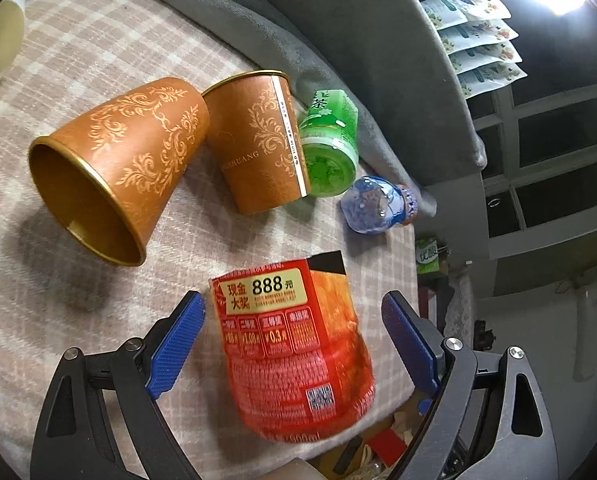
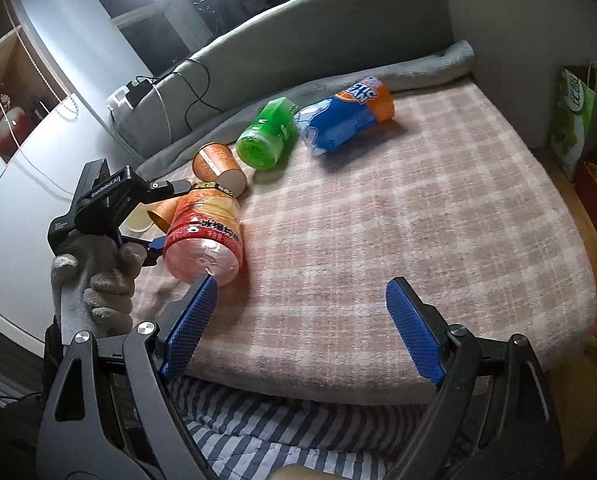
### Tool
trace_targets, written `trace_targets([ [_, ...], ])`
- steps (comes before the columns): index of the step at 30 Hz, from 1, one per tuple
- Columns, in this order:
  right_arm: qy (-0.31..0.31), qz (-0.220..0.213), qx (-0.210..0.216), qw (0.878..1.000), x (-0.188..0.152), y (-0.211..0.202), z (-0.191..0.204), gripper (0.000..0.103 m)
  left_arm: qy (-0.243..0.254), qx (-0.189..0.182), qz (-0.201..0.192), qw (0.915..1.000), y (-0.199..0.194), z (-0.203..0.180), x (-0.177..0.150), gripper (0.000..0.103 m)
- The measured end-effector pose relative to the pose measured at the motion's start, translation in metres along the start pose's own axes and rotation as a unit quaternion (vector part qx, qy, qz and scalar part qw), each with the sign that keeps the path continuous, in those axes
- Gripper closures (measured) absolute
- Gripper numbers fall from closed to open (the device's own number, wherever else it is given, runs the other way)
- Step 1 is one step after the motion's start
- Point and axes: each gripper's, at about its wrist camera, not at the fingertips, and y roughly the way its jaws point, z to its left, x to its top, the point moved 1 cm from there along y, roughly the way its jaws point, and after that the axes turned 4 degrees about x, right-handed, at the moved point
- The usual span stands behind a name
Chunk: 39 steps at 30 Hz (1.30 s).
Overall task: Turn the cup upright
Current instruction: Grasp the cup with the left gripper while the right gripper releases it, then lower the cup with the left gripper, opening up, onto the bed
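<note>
Left tongs (image 1: 294, 340) apart, straddling the lying red cup (image 1: 290, 344), right tongs (image 2: 302, 320) apart, hovering over blanket (image 2: 398, 220)

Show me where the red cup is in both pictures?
Left wrist view: the red cup lies on its side at bottom centre, between the left gripper's open jaws.
Right wrist view: it lies at left of centre, its bottom facing the camera, just above the right gripper's left finger.
Shared landmark: the green cup on the plaid blanket.
</note>
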Motion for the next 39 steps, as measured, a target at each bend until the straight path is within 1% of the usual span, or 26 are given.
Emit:
trace_targets([
  [4, 0.006, -0.001, -0.002, 1.0, -0.002, 0.0, -0.004, 0.014, -0.002, 0.011, -0.001, 0.9999, 0.006, 0.003, 0.003, 0.016],
  [6, 0.01, -0.002, -0.007, 1.0, -0.003, 0.0, -0.006, 0.014, -0.002, 0.013, -0.001, 0.9999, 0.007, 0.003, 0.003, 0.02],
  [8, 0.014, -0.003, -0.009, 1.0, -0.003, -0.001, -0.009, 0.014, 0.002, 0.013, 0.0, 0.9999, 0.008, 0.002, 0.003, 0.028],
  [16, 0.028, -0.021, -0.023, 0.999, -0.003, -0.006, -0.018, 0.014, 0.017, 0.016, -0.006, 0.9997, 0.007, -0.004, 0.002, 0.031],
  [20, 0.031, -0.025, -0.021, 0.999, -0.003, -0.008, -0.019, 0.014, 0.041, 0.018, -0.022, 0.9987, 0.0, -0.015, -0.001, 0.032],
  [25, 0.022, -0.035, -0.029, 0.999, -0.004, -0.011, -0.016, 0.014, 0.076, 0.028, -0.048, 0.9956, -0.007, -0.03, -0.005, 0.033],
  [31, 0.024, -0.035, -0.029, 0.999, -0.005, -0.011, -0.017, 0.014, 0.115, 0.045, -0.076, 0.9894, -0.011, -0.045, -0.01, 0.033],
  [34, 0.019, -0.042, -0.034, 0.998, -0.005, -0.013, -0.013, 0.014, 0.137, 0.053, -0.094, 0.9847, -0.013, -0.053, -0.014, 0.034],
  [37, 0.012, -0.048, -0.042, 0.998, -0.005, -0.014, -0.011, 0.014, 0.168, 0.07, -0.117, 0.9763, -0.014, -0.065, -0.021, 0.035],
  [39, 0.012, -0.05, -0.042, 0.998, -0.005, -0.015, -0.01, 0.014, 0.192, 0.082, -0.131, 0.9691, -0.013, -0.074, -0.026, 0.035],
])
